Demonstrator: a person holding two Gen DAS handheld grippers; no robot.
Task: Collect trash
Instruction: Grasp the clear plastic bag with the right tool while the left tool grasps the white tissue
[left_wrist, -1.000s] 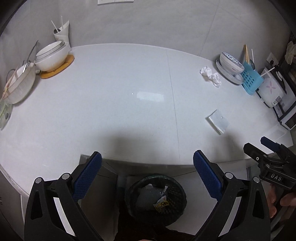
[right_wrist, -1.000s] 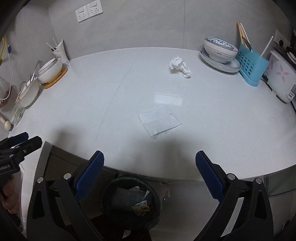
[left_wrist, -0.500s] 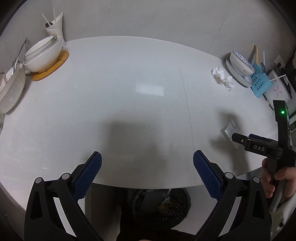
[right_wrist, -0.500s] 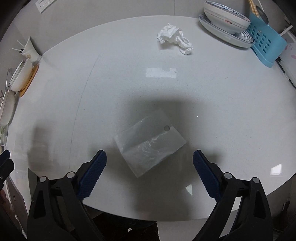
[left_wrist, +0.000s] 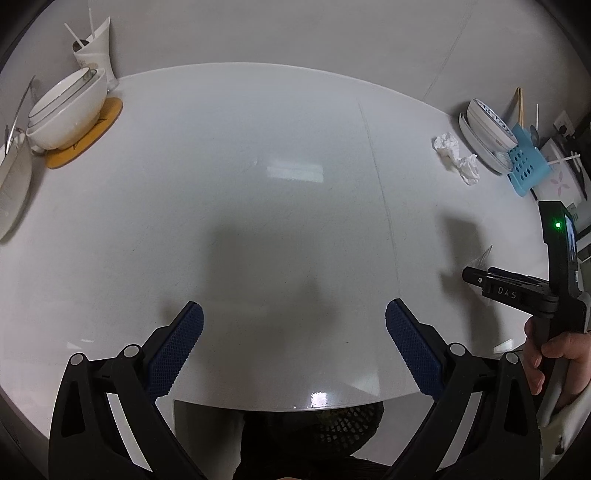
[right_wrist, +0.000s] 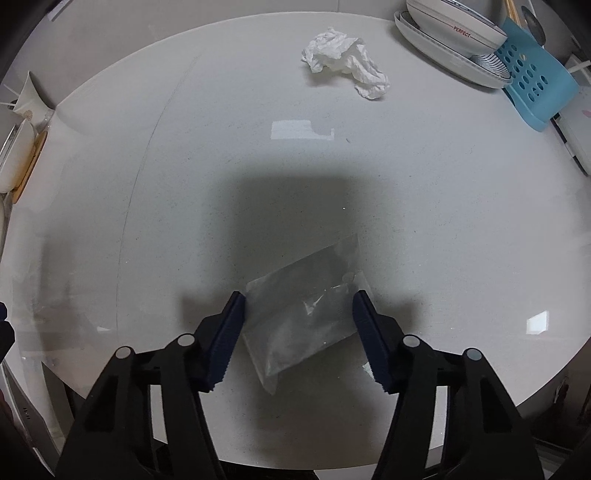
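Clear plastic bag (right_wrist: 306, 317), flat and crinkled, lies on the white countertop (right_wrist: 147, 184) near its front edge, framed between the blue-padded fingers of the right gripper (right_wrist: 298, 306). The jaws stand partly spread, one pad at each side of the bag; whether they touch it cannot be told, and nothing is pinched. The gripper's dark shadow falls across the bag and the surface behind it.

Crumpled white tissue (right_wrist: 343, 62) sits farther back on the counter, well apart from the bag and just beside a stack of white dishes (right_wrist: 454, 40) with blue trim. A light-blue perforated utensil holder (right_wrist: 535, 85) leans next to the dishes.

Seen from the left wrist camera, the left gripper (left_wrist: 293, 323) hovers wide open over bare countertop, holding nothing. At the right edge of that view, a hand (left_wrist: 554, 354) grasps the handle of the right gripper, low over the counter, a green light glowing on its body. Below the counter's front edge, the rim of a dark mesh wastebasket (left_wrist: 351, 424) shows. At the far left stand stacked white bowls (left_wrist: 66, 110) on an orange mat (left_wrist: 92, 136), with a white cup (left_wrist: 94, 48) holding sticks behind them.
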